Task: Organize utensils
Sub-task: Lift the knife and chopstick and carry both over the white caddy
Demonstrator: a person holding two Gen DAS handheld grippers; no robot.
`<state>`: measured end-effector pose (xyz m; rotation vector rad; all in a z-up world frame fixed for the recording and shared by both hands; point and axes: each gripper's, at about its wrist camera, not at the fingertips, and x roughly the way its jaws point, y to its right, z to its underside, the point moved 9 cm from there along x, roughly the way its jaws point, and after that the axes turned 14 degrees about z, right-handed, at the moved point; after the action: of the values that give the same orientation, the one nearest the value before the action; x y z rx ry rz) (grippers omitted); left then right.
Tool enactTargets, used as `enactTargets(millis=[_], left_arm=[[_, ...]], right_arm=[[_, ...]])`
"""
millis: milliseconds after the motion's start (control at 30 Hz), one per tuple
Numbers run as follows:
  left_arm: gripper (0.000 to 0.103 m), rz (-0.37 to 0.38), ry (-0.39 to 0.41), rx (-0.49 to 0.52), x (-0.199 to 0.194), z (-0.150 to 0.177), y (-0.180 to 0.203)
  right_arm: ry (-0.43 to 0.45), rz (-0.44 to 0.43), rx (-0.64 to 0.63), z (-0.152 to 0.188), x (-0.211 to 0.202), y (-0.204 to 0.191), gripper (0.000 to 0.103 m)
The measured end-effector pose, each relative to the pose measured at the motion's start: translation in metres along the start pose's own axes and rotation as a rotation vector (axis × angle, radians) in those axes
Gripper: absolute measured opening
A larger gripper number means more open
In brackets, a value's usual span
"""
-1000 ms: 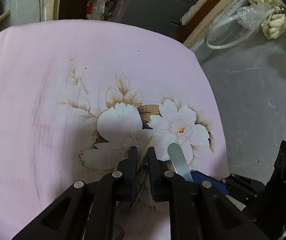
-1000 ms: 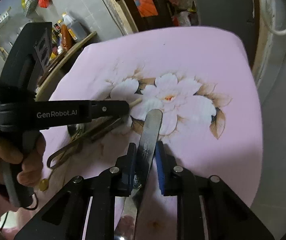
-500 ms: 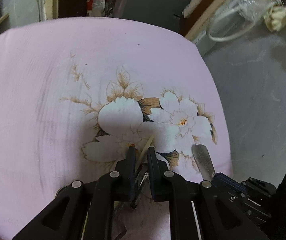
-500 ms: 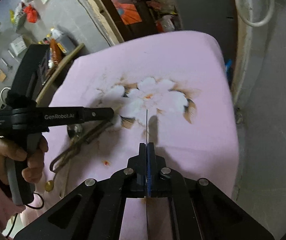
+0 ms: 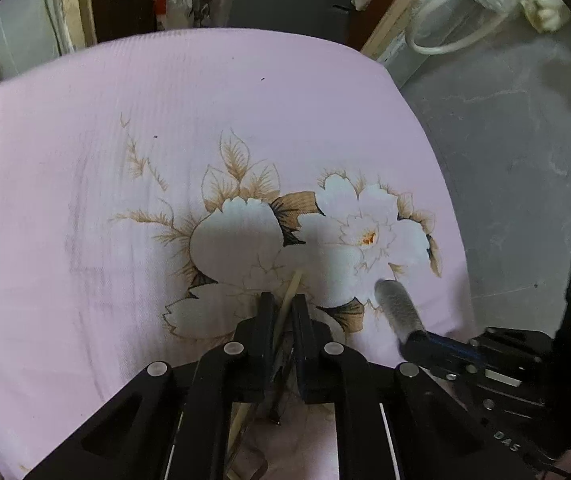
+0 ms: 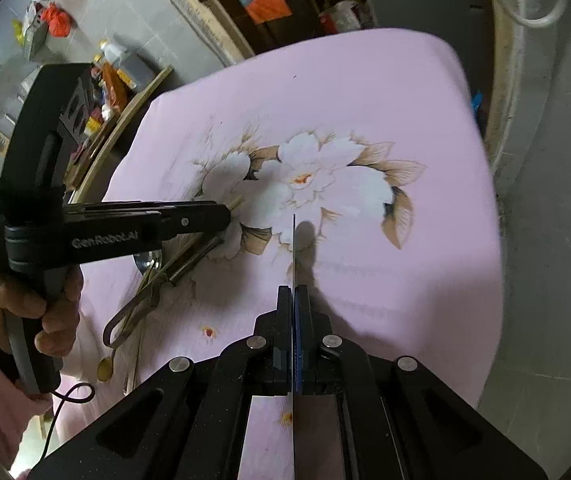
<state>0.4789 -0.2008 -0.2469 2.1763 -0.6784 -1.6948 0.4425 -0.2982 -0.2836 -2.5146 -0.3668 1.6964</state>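
My left gripper (image 5: pixel 283 300) has a wooden chopstick (image 5: pixel 292 286) between its fingers, and the jaws are closing on it just above the pink floral cloth (image 5: pixel 165 140). More utensils hang or lie under it: a spoon (image 6: pixel 147 260), a dark metal loop (image 6: pixel 125 316) and a small gold spoon (image 6: pixel 104 368). In the right wrist view the left gripper (image 6: pixel 225 214) reaches in from the left. My right gripper (image 6: pixel 293 292) is shut on a flat metal utensil (image 6: pixel 293 248), seen edge-on as a thin line. Its rounded grey end (image 5: pixel 395 304) shows in the left wrist view.
A person's hand (image 6: pixel 25 308) in a pink sleeve holds the left gripper's handle. The cloth-covered table drops to grey floor (image 5: pixel 525 160) on the right. Clutter, bottles and wooden boards (image 6: pixel 125 120) stand beyond the far left edge.
The right gripper shut on the flat metal utensil and rolled it from flat to edge-on, drawing away to the right of the left gripper. The left gripper kept its chopstick and hardly moved.
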Motion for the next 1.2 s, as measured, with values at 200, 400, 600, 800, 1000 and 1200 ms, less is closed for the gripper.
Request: enactTargets(millis=[200, 400, 600, 800, 1000, 1200], left_arm=[[0.006, -0.015, 0.029, -0.007, 0.000, -0.002, 0.001], [0.005, 0.036, 0.210, -0.079, -0.041, -0.006, 0.001], [0.005, 0.053, 0.386, -0.039, -0.088, -0.002, 0.029], [0.005, 0.106, 0.562, 0.028, -0.140, 0.010, 0.064], [0.005, 0.155, 0.689, 0.048, -0.195, 0.024, 0.083], [0.005, 0.167, 0.753, 0.081, -0.250, 0.031, 0.099]], right_arm=[[-0.030, -0.025, 0.012, -0.018, 0.011, -0.005, 0.001], [0.128, -0.014, 0.071, -0.027, -0.033, 0.001, 0.001], [0.330, 0.028, 0.160, -0.024, -0.095, 0.018, 0.001], [0.471, 0.079, 0.173, -0.016, -0.154, 0.018, 0.001], [0.568, 0.131, 0.155, -0.014, -0.215, -0.005, 0.001], [0.649, 0.145, 0.143, -0.014, -0.279, -0.035, 0.001]])
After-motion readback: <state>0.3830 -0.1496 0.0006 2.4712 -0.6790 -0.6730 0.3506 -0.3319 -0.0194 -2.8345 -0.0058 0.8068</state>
